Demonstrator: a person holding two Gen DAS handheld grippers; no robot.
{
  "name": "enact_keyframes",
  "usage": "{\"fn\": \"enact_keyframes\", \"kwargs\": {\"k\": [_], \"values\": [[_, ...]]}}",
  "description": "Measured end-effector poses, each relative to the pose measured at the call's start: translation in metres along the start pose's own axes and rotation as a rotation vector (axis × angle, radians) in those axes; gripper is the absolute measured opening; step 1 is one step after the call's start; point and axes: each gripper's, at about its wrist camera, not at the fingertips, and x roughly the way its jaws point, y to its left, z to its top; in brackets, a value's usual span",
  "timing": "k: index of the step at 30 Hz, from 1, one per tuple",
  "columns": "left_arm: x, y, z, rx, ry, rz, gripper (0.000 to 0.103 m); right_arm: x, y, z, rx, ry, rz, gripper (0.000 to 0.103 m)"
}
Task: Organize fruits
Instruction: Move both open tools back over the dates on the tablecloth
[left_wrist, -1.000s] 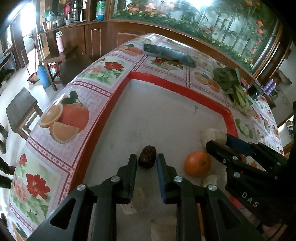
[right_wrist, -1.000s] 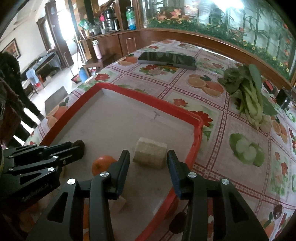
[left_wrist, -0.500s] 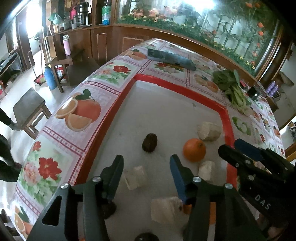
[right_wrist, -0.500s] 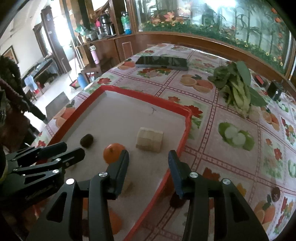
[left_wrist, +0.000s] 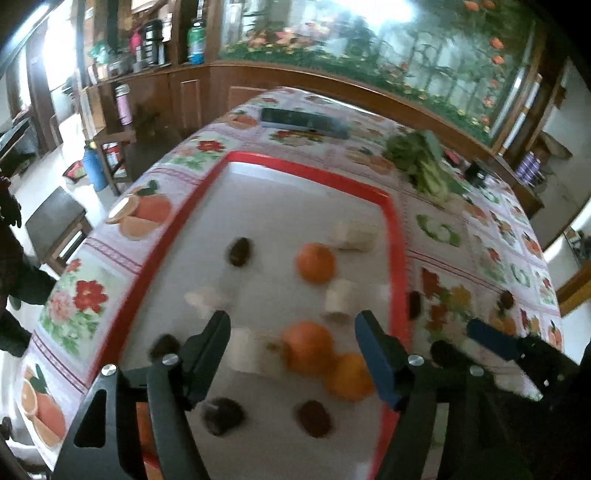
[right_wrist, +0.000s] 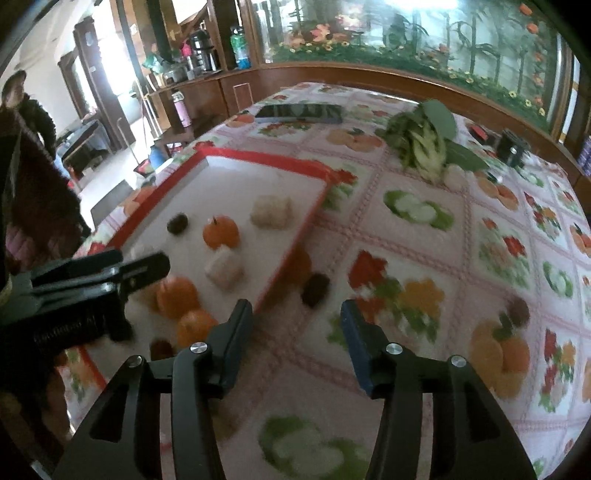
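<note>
Oranges, dark fruits blurred on red-rimmed tray; left gripper, right gripper fingers spread, empty; table right free.

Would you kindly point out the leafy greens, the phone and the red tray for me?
leafy greens (right_wrist: 421, 142), right wrist view, middle of the bunch.
phone (right_wrist: 299, 112), right wrist view, middle of its dark screen.
red tray (left_wrist: 306, 173), left wrist view, far rim.

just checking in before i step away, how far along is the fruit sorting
Done: several oranges, dark fruits and pale blocks sit on the red tray. In hand: nothing; the left gripper and right gripper are both open and empty. Left: a dark fruit lies on the tablecloth beside the tray, another farther right.
</note>
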Motion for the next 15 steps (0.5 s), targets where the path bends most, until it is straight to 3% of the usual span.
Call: {"fn": "enact_keyframes", "kwargs": {"k": [6, 15], "values": [[-0.002, -0.051, -0.007, 0.081, 0.015, -0.043, 0.073, -0.018, -0.038, -0.031, 0.074, 0.008, -0.019, 0.051], [0.005, -0.112, -0.025, 0.171, 0.062, -0.068, 0.074, -0.055, -0.138, -0.067, 0.265, -0.027, -0.133, 0.053]]}}
